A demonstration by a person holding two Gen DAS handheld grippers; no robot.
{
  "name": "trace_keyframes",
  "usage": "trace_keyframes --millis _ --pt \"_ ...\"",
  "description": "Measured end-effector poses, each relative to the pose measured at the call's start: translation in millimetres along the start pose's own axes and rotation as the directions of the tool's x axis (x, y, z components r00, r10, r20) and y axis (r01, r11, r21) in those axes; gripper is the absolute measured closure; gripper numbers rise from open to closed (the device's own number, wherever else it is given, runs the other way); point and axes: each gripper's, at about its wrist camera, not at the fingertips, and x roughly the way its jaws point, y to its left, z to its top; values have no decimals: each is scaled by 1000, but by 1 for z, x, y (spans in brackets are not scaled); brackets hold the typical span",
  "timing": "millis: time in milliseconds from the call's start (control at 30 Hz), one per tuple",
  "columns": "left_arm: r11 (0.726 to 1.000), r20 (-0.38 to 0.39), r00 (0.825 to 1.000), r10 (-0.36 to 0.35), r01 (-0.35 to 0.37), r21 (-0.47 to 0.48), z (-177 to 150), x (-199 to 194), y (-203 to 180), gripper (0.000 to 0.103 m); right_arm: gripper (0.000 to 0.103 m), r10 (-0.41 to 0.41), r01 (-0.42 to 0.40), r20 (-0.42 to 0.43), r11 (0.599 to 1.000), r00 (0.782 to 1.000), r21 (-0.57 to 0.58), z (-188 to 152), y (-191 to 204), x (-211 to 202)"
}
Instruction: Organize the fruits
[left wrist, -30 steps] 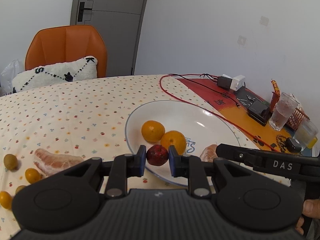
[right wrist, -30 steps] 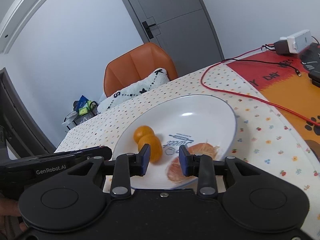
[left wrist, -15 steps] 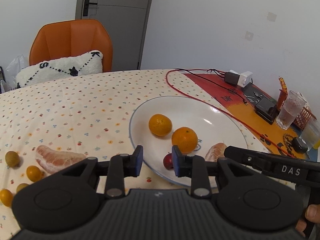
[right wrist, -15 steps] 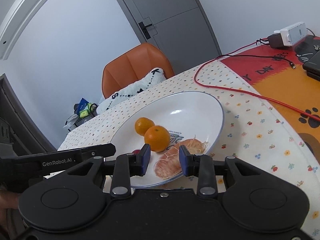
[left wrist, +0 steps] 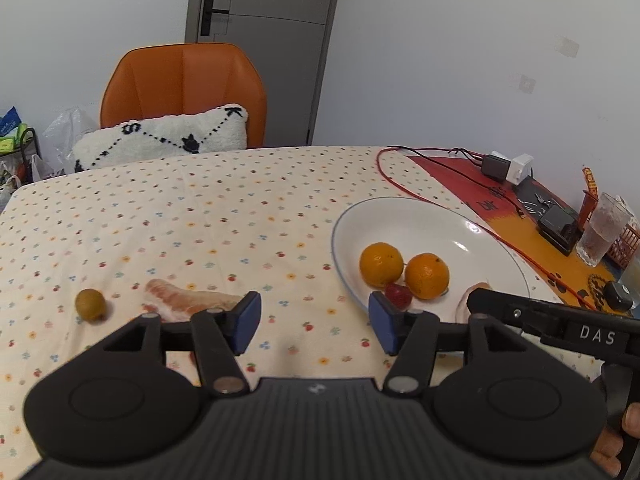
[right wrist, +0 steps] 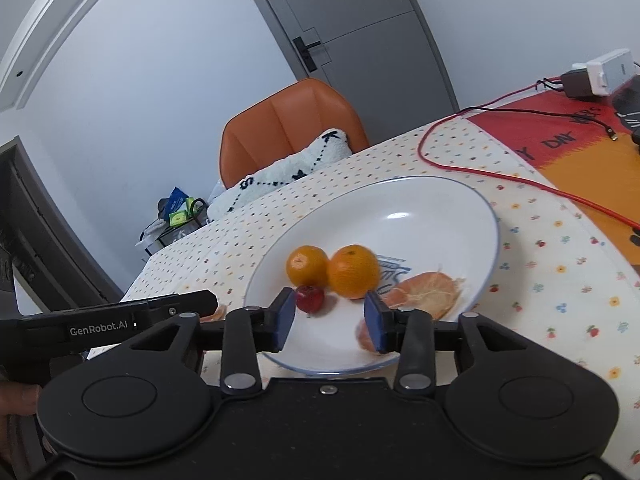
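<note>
A white plate (left wrist: 472, 236) (right wrist: 432, 208) holds two oranges (left wrist: 381, 265) (right wrist: 307, 265), a small red fruit (left wrist: 398, 295) (right wrist: 309, 298) and a peeled pomelo piece (right wrist: 424, 294). My left gripper (left wrist: 314, 322) is open and empty above the tablecloth, left of the plate. A second peeled pomelo piece (left wrist: 188, 300) and a small green fruit (left wrist: 91, 305) lie on the cloth to its left. My right gripper (right wrist: 330, 322) is open and empty over the plate's near rim, just short of the red fruit.
A red cable (left wrist: 436, 200) runs past the plate's far side. A glass (left wrist: 600, 230), chargers (left wrist: 506, 166) and small devices stand at the right edge. An orange chair (left wrist: 184, 92) with a cushion stands behind the table.
My left gripper opened and let the red fruit go onto the plate, then drew back to the left. My right gripper opened wider over the plate.
</note>
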Motion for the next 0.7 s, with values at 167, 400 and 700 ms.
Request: trace_keyframes --millis 167,400,700 --pt "1000 25 999 30 -30 -11 -1 -12 15 31 52 6 -6 1 1000 1000 -19 -1 12 4" --pt "996 33 996 78 -77 -44 -4 -28 41 29 32 1 -1 0 998 1000 -70 -3 36 13" --pt "989 37 992 124 -121 -83 -8 -41 72 28 21 18 -20 -17 989 1000 -143 -7 70 26"
